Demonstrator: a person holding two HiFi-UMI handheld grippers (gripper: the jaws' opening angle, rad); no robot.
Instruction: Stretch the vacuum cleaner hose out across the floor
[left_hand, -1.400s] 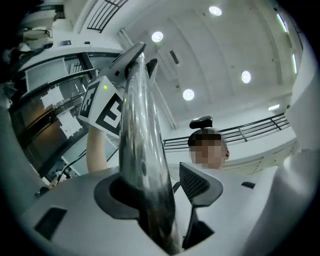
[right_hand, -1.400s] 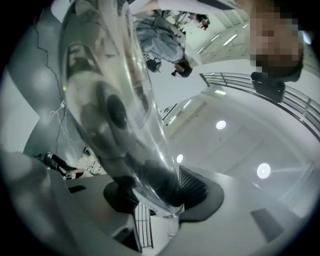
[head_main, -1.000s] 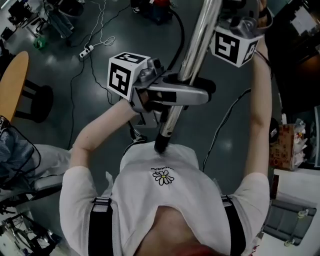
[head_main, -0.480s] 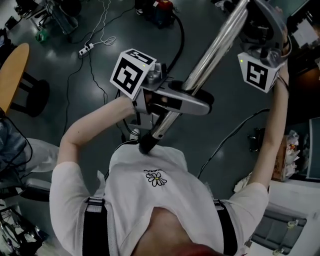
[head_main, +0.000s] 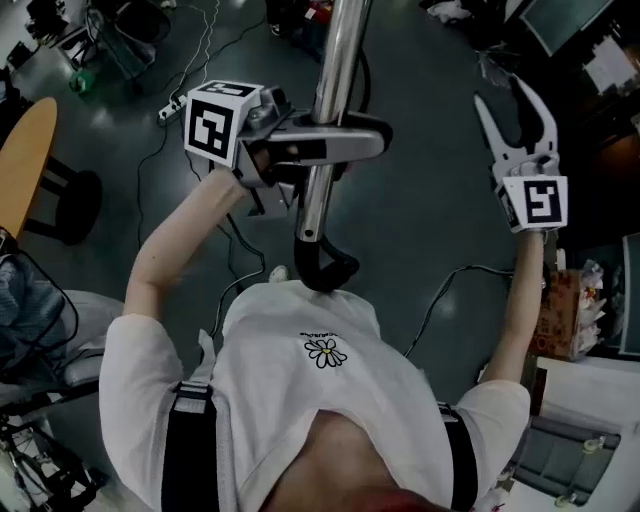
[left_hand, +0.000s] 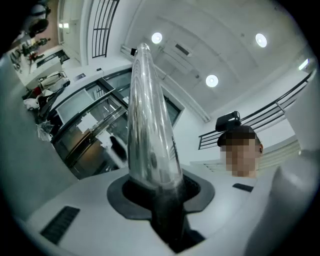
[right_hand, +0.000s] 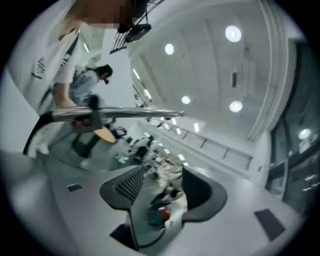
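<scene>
White plastic with a marker cube, the left claw (head_main: 370, 140) sits left of centre in the head view, clamped across the vacuum's metal tube (head_main: 340, 60). Its jaws have just been closing, and the left gripper view shows the tube (left_hand: 147, 125) rising straight out from between the dark pads, so the grip looks firm.

The tube runs from the top edge of the frame down the middle and is held up in the air. Its black bent end (head_main: 325, 268) hangs just in front of the person's shirt. Just right of the tube, near the top, a short thick black curve on the floor (head_main: 363, 80) looks like part of the hose. Most of it is hidden behind the tube, so I cannot tell how it lies.

At the upper right, the right claw (head_main: 498, 90) stands well apart from the tube. Its jaws have just been opening, and the right gripper view shows nothing between them (right_hand: 162, 172).

By my reading the task is at an early stage. The tube is lifted and in hand, but no length of hose lies straight across the floor in any view. Carrying the tube away from the machine and laying the hose out flat seem to be all still to do.
</scene>
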